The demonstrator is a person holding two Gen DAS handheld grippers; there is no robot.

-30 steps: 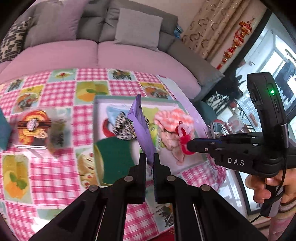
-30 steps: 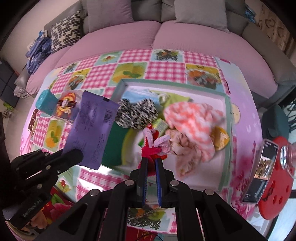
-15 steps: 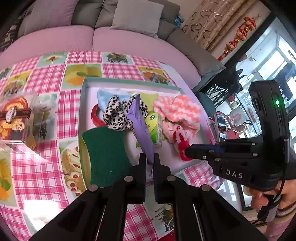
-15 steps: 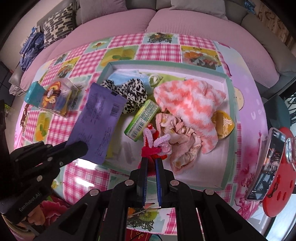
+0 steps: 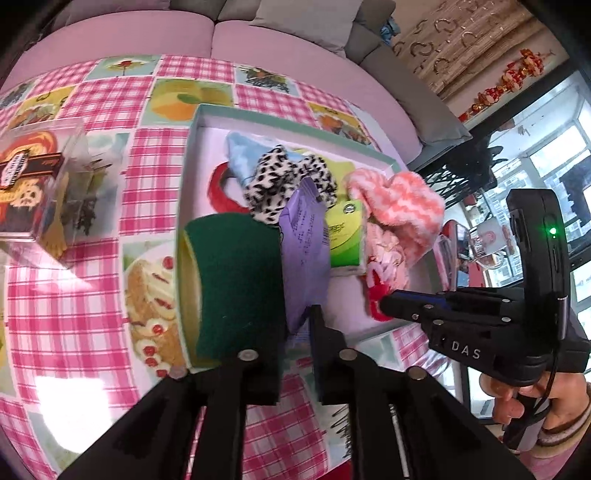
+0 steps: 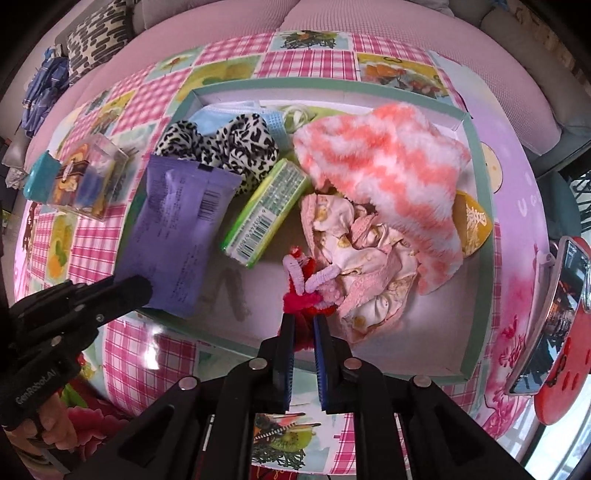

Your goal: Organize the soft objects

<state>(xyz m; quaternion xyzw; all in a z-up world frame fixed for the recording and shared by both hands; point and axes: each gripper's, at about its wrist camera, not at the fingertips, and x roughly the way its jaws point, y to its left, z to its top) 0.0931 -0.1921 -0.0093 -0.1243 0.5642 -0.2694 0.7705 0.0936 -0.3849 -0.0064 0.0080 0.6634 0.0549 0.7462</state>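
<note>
Purple packet [image 5: 304, 251] between the opening left claw [image 5: 295, 325]; red-pink pipe-cleaner toy [image 6: 304, 291] between the opening right claw [image 6: 304, 328], over the tray [image 6: 476, 155].

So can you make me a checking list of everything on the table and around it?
Surface: pink checked fruit-print tablecloth.
Job's things: shallow green-rimmed white tray holding fluffy pink-and-white cloth, leopard-print scrunchie, green tissue pack, dark green scrubbing sponge.
Clutter: clear plastic box.
Grippers: left gripper opening around purple flat packet; right gripper opening around red-and-pink pipe-cleaner toy.
Cables: nothing seen.
Surroundings: pink sofa.
</note>
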